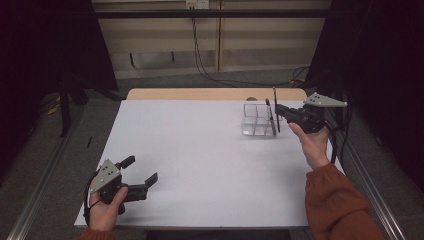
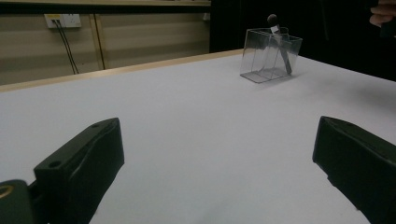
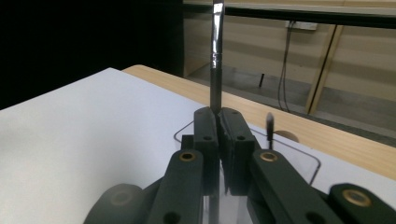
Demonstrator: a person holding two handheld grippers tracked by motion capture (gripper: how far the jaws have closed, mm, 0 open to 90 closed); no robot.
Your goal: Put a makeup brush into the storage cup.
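A clear plastic holder (image 1: 252, 121) with several compartments stands at the far right of the white table (image 1: 200, 150). One dark brush (image 1: 268, 107) leans inside it. My right gripper (image 1: 277, 112) is shut on a second slender black brush (image 1: 274, 96), held upright just over the holder's right end. In the right gripper view the jaws (image 3: 219, 116) pinch that brush's handle (image 3: 215, 56), with the holder's rim (image 3: 306, 154) and the other brush (image 3: 269, 122) behind. My left gripper (image 1: 141, 169) rests open near the front left corner, nothing between its fingers (image 2: 79, 170).
From the left gripper view the holder (image 2: 261, 58) and its brush (image 2: 279, 41) stand far off across bare tabletop. A wooden table edge (image 1: 215, 93) runs along the back. Cables (image 1: 200, 60) hang at the wall behind.
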